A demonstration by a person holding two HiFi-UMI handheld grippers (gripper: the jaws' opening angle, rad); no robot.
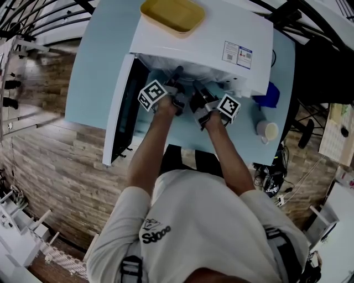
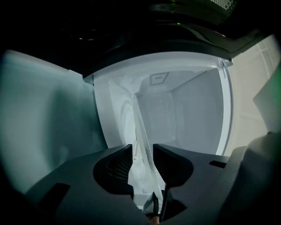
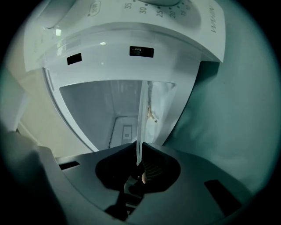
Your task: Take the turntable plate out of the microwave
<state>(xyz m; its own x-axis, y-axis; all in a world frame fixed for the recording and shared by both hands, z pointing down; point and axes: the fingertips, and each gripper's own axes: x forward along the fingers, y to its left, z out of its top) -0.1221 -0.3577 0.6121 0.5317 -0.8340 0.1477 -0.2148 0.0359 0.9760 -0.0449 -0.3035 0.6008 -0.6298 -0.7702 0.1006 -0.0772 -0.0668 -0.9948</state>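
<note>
The clear glass turntable plate [image 2: 139, 123] shows edge-on in the left gripper view, reaching from the white microwave cavity [image 2: 184, 110] out between my left gripper's [image 2: 142, 151] jaws. Those jaws stand apart, with a little space on either side of the rim. In the right gripper view the plate [image 3: 142, 114] again shows edge-on, and my right gripper [image 3: 139, 154] is shut on its near rim. From the head view, both grippers [image 1: 178, 74] [image 1: 196, 89] reach side by side into the mouth of the microwave [image 1: 210, 41].
The microwave door [image 1: 123, 108] hangs open at the left. A yellow tray [image 1: 172, 14] lies on top of the microwave. On the light blue table [image 1: 94, 66], a cup [image 1: 267, 131] and a blue object [image 1: 270, 94] sit to the right.
</note>
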